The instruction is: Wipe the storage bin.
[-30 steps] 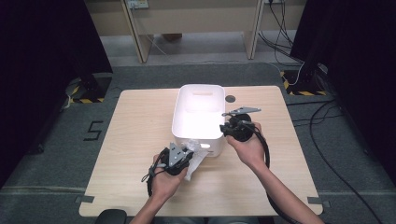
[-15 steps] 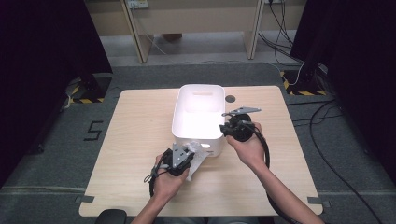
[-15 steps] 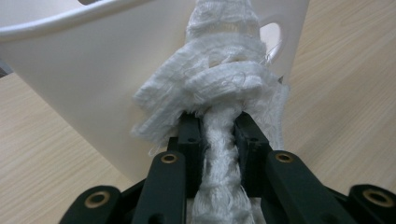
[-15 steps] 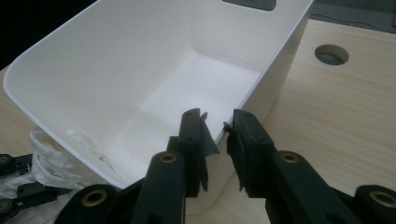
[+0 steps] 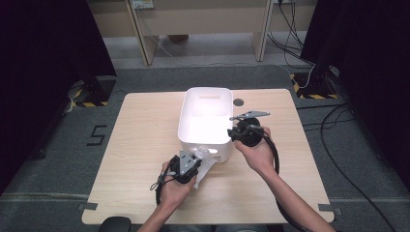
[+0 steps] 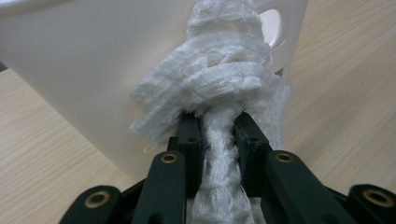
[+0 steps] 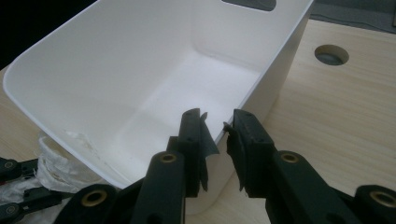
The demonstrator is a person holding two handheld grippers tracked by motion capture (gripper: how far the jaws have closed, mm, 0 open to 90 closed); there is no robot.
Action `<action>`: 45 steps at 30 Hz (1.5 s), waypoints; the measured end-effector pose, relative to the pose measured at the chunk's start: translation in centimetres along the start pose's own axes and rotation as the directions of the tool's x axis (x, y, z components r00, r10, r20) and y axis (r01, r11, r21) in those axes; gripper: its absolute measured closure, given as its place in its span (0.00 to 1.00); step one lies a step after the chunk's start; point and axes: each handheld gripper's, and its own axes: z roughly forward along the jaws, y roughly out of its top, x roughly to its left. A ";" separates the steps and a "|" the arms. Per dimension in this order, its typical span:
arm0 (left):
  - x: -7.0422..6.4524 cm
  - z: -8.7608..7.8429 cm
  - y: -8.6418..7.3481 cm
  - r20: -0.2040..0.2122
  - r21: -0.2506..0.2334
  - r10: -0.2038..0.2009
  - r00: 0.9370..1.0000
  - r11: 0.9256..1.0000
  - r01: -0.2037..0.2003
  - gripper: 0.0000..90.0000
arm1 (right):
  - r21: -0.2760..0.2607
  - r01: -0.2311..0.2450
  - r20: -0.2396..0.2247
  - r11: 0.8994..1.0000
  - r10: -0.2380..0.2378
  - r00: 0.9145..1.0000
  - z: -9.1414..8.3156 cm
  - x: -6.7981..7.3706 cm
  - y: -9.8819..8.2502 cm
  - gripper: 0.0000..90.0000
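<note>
At the left of the high view, the left gripper is sitting low on the table, just in front of the white bin's near wall, and its fingers are pinching a bunched white mesh cloth. From the left gripper view, the cloth is running between the two fingers and fanning out above them, pressing up against the outside of the bin wall near the handle cut-out, so it is not yet over the rim. Moving right, the bin is standing upright mid-table and looking empty inside in the right gripper view. Further right, the right gripper is parking at the bin's near right corner; its fingers are standing slightly apart with the rim edge between them, and whether they are actually clamping it I cannot tell. Judging progress: cloth pickup is done and the bin is apparently being steadied; lifting the cloth over the rim and dropping it inside is what's left. Small round hole in the table past the bin, not in play.
</note>
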 end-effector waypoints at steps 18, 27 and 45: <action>-0.4 1.6 -0.9 0.019 0.051 -0.029 0.999 0.998 0.028 0.84 | -0.005 -0.001 0.000 1.000 0.001 1.000 0.1 0.0 0.0 0.82; -0.4 1.5 -0.8 0.014 0.032 -0.046 0.999 0.998 0.046 0.84 | -0.005 -0.001 0.002 1.000 0.001 1.000 0.1 0.1 0.0 0.82; -0.7 -0.2 1.0 0.015 -0.039 -0.079 0.997 0.996 0.079 0.84 | -0.008 -0.009 -0.003 1.000 0.009 1.000 0.1 0.0 0.0 0.82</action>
